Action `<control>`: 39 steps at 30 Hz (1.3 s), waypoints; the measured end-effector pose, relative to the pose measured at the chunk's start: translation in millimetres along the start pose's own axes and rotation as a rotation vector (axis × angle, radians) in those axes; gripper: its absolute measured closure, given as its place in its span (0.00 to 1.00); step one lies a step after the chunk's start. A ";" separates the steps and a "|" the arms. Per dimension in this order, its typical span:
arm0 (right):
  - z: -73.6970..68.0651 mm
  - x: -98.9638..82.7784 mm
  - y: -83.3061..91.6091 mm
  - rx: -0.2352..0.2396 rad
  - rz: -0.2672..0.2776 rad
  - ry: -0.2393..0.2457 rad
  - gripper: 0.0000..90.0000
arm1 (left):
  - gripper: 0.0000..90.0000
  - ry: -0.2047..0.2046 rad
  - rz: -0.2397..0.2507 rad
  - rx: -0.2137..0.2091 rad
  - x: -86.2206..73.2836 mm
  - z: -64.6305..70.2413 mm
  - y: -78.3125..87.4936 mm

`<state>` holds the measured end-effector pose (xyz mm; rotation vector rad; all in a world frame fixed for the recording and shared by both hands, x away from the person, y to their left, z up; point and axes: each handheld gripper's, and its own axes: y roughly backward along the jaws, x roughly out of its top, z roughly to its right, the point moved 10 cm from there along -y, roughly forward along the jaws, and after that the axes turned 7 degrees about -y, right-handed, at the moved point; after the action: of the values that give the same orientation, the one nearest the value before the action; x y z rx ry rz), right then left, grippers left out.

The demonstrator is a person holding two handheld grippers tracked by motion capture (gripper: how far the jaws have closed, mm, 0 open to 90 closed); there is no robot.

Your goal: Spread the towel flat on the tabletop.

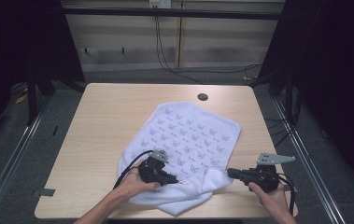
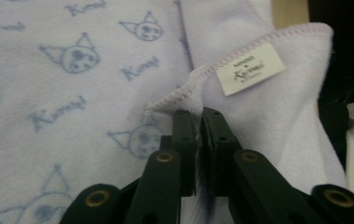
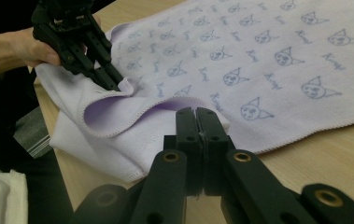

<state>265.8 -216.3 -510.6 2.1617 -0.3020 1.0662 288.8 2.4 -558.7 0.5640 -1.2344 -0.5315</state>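
Left hand: comes in from 6 o'clock in the high view and carries the left gripper (image 1: 173,180) over the near part of the towel.
Left fingers: drawn together on a raised fold of the towel's stitched hem; the left gripper view shows the cloth pinched between the two black pads, just below a small white label (image 2: 250,68) sewn near the edge.
Left gripper from the other side: in the right gripper view it sits at about 10 o'clock (image 3: 117,84), tips down on the hem, lifting a small ridge of cloth.
Towel: the towel (image 1: 188,140) is white with pale blue cat-face prints and lies near the middle of the bench (image 1: 104,121), turned cornerwise, its near edge folded over itself and reaching towards 6 o'clock.
Bench hole: a dark round hole (image 1: 202,97) lies at 12 o'clock from the towel, just beyond its far corner.
Right gripper: at about 4 o'clock from the towel's centre, the right gripper (image 1: 231,173) points at the towel's near right corner.
Right fingers: pressed together; the towel's hem seems to be caught between them, though the tips hide the contact.
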 end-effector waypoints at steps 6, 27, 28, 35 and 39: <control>-14.9 3.4 21.9 0.017 0.041 0.015 0.98 | 0.96 0.026 0.215 0.043 18.9 16.5 58.8; -87.3 -34.3 51.9 0.086 -0.024 0.119 0.76 | 0.75 0.039 0.327 0.095 -47.7 82.3 150.2; -82.4 -32.7 39.4 0.084 -0.040 0.127 0.75 | 0.74 0.056 0.317 0.128 -47.5 70.6 148.4; -70.4 -13.3 -57.3 0.098 -0.205 0.201 0.78 | 0.60 0.190 0.167 0.227 -56.9 -9.1 100.6; -68.9 -6.7 -103.2 0.123 -0.269 0.203 0.80 | 0.70 0.210 0.084 0.241 -68.7 -25.5 84.8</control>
<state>269.6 -94.9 -537.1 2.1046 0.1481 1.1590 302.6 113.6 -558.0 0.7484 -1.1219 -0.2464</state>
